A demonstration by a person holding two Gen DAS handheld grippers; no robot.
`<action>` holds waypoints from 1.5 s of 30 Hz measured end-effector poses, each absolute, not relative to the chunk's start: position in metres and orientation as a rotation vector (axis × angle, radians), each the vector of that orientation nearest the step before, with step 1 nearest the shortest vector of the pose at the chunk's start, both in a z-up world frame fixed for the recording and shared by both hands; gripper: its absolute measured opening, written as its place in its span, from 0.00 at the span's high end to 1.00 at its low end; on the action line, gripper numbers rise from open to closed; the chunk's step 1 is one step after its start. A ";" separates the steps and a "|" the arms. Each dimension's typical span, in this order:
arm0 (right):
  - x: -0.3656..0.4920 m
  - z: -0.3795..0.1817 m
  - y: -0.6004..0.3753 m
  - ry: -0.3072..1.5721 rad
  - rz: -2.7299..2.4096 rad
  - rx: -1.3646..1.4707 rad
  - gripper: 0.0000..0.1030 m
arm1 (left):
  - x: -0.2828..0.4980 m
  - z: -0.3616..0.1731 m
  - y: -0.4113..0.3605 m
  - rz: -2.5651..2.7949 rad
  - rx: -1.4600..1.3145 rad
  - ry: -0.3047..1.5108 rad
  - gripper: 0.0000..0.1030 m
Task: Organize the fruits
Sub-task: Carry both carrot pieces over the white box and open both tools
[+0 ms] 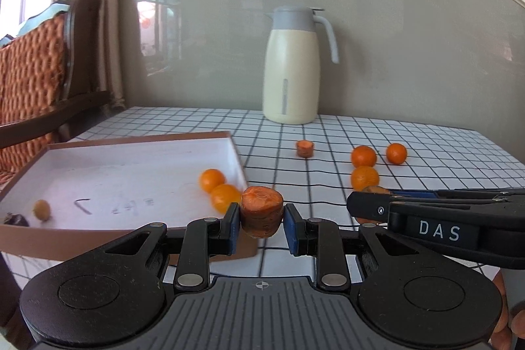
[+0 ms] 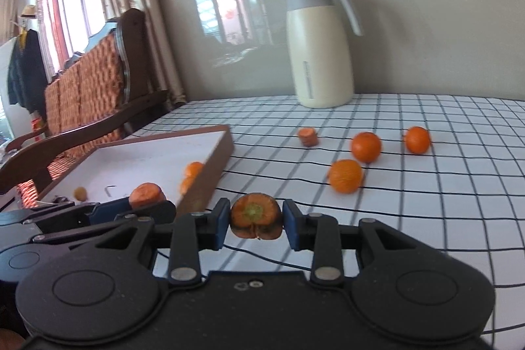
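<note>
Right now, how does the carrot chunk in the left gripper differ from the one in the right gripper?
The left gripper pinches a pale orange carrot chunk, its cut face rough. The right gripper clamps a darker carrot chunk showing a green core and blackish lower edge. Both are short stubs, gripped sideways.

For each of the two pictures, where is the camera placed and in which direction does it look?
Left wrist view: on the left gripper, looking forward and slightly down over the checked table toward the jug; its fingers clamp a carrot piece, and the right gripper's fingers enter from the right.
Right wrist view: on the right gripper, facing the same way; it clamps a carrot top, with the left gripper at lower left.
Shared: box, three oranges, jug.
</note>
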State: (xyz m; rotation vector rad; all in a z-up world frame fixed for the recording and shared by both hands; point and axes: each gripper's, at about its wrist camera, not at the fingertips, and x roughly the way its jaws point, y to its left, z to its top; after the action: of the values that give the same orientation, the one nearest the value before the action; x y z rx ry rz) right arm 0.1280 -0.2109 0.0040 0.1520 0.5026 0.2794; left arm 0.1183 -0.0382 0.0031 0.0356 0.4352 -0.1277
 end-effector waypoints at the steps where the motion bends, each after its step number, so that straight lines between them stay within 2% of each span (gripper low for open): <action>1: 0.128 0.005 -0.208 0.497 0.292 0.150 0.74 | 0.116 0.004 -0.034 -0.118 0.033 0.430 0.72; 25: 0.140 0.017 -0.129 0.378 0.495 0.171 0.74 | 0.101 0.012 0.073 0.149 -0.063 0.365 0.72; 45: 0.172 0.013 -0.113 0.375 0.410 0.180 0.74 | 0.136 0.018 0.128 0.245 -0.061 0.353 0.72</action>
State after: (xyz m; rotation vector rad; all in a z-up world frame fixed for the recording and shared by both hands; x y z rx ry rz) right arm 0.1716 -0.1133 0.0134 0.1797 0.3746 0.4098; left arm 0.1359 0.1278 0.0181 -0.0614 0.3531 0.2447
